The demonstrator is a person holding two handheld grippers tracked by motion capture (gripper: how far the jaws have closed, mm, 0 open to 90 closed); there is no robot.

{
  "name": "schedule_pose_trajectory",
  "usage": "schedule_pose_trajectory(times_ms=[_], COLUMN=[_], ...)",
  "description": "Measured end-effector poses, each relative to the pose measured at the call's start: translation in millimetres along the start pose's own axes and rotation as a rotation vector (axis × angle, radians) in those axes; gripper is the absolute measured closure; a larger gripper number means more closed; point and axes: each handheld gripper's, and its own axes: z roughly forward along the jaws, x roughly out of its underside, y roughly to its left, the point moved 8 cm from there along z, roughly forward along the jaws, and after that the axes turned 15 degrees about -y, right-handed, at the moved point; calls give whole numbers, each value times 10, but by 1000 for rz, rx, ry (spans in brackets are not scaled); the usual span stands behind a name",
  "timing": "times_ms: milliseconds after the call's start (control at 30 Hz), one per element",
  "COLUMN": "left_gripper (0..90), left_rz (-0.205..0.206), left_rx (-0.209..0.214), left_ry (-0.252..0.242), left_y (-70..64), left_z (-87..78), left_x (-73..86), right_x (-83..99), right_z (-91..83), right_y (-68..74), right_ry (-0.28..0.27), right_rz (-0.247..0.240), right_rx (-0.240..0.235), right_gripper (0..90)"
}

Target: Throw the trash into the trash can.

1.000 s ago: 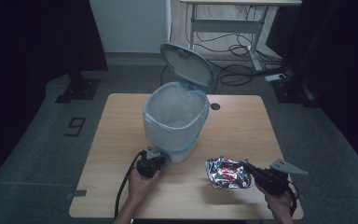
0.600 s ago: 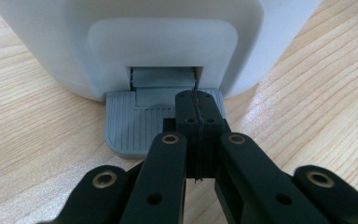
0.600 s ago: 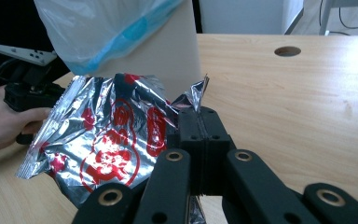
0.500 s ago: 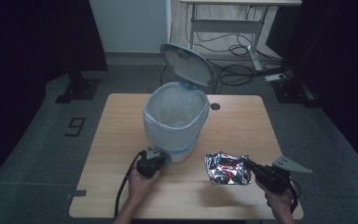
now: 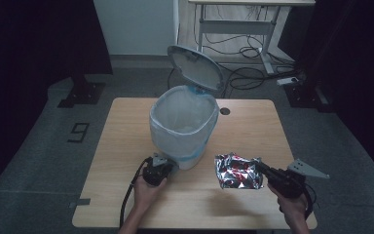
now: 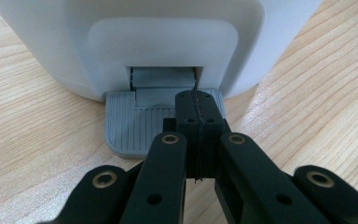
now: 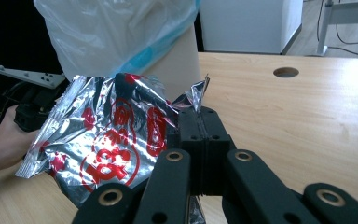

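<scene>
A white pedal bin (image 5: 182, 126) lined with a clear and blue bag stands mid-table, its grey lid (image 5: 195, 66) tipped up and open. My left gripper (image 5: 163, 163) is shut with nothing in it. In the left gripper view its closed tips (image 6: 198, 100) rest on the bin's grey ribbed pedal (image 6: 135, 126). A crumpled silver foil snack bag (image 5: 237, 171) with red print hangs a little above the table to the right of the bin. My right gripper (image 5: 260, 165) is shut on its right edge, and the pinched foil (image 7: 107, 140) spreads left of the tips (image 7: 199, 114).
The wooden table (image 5: 253, 122) has a round cable hole (image 5: 225, 111) behind the bin to the right. Bare wood lies right of the bin. On the floor behind stand a desk frame with cables (image 5: 243, 29) and, at the left, a "9" marker (image 5: 79, 130).
My right gripper has lifted the foil bag slightly off the table. The left gripper stays on the pedal and the lid stays open.
</scene>
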Motion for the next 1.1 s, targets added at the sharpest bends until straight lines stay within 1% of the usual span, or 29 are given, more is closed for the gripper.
schedule_pose_trajectory(times_ms=[433, 567, 800, 1100], left_gripper=[900, 900, 900, 900], left_rz=[4, 0, 6, 7], left_rx=[2, 5, 4, 3], left_ry=[0, 0, 0, 0], left_y=[0, 4, 1, -1], left_z=[0, 0, 1, 0], left_x=[0, -1, 0, 0], right_x=[-94, -112, -149, -272], right_z=[71, 78, 99, 129], right_y=[66, 99, 104, 114], right_ry=[-18, -25, -37, -49], right_rz=[-7, -4, 12, -2], right_rx=[-13, -16, -16, -15], right_gripper=[896, 896, 896, 896])
